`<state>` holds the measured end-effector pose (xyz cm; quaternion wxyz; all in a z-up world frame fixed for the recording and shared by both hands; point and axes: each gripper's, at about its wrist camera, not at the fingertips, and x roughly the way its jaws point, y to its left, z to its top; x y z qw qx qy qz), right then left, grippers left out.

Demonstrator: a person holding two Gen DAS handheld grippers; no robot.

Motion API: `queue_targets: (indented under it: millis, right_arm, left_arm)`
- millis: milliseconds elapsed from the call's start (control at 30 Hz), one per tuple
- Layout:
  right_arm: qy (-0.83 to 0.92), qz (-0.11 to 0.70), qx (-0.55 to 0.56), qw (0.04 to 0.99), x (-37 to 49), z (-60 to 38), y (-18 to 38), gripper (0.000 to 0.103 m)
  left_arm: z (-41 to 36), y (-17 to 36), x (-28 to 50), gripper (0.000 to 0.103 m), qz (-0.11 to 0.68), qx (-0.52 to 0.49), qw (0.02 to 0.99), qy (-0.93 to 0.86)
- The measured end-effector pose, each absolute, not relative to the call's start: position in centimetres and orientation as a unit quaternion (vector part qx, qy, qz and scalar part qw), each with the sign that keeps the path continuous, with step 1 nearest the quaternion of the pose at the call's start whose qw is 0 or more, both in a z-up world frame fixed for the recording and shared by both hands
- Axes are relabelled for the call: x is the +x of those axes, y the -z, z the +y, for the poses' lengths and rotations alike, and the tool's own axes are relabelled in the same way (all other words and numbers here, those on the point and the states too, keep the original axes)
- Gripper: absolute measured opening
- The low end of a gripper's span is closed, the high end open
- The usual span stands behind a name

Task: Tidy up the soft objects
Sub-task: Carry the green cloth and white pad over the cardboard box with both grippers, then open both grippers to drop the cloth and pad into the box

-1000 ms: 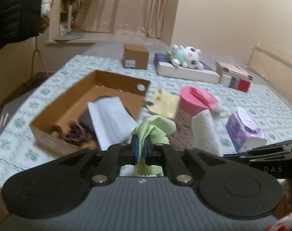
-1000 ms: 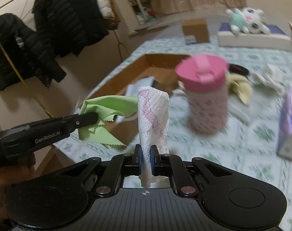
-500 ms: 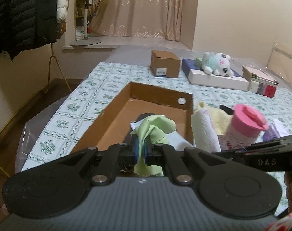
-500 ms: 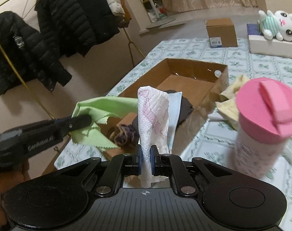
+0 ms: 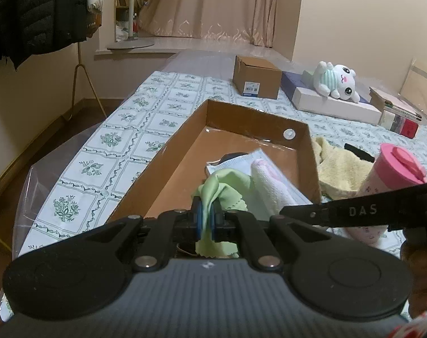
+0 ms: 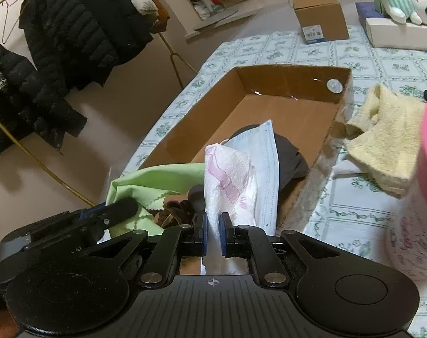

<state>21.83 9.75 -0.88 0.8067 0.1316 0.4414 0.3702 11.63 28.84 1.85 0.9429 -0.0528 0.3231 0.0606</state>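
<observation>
Both cloths point(image 5: 227, 186) now over the box point(image 5: 241, 129).

The bench point(image 5: 134, 129) before me wore a green-flowered tiled cloth. On it lay a long open cardboard tray point(image 5: 258, 119), a yellow towel point(image 5: 337, 163) and pink-lidded cup point(image 5: 393, 169) to its right, and far off a shut carton point(image 5: 255, 77), a flat white box point(image 5: 334, 104) and stacked books point(image 5: 396, 115).
</observation>
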Motion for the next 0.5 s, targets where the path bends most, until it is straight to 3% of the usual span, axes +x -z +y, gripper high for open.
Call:
queue_targets:
  millis: [200,267,333,367,500]
  right_arm:
    - [-0.376,0.443,0.099,0.808,21.6,11.1,1.7,0.009]
    - [-0.388,0.439,0.095,0.805,21.3,11.0,1.8,0.018]
    - [-0.391,0.429,0.089,0.809,21.0,10.8,1.7,0.049]
    - [-0.392,0.423,0.089,0.812,20.8,10.5,1.5,0.052]
    - [-0.396,0.402,0.083,0.821,19.7,9.5,0.4,0.053]
  left_arm:
    - [29.3,-0.8,12.6,0.006,0.333,-0.056,0.939,-0.067]
    - [29.4,-0.4,12.7,0.01,0.337,-0.061,0.937,-0.067]
    - [29.4,-0.3,12.8,0.021,0.341,-0.063,0.936,-0.065]
    - [29.3,-0.3,12.7,0.027,0.341,-0.063,0.936,-0.066]
    - [29.2,-0.9,11.9,0.03,0.336,-0.063,0.937,-0.075]
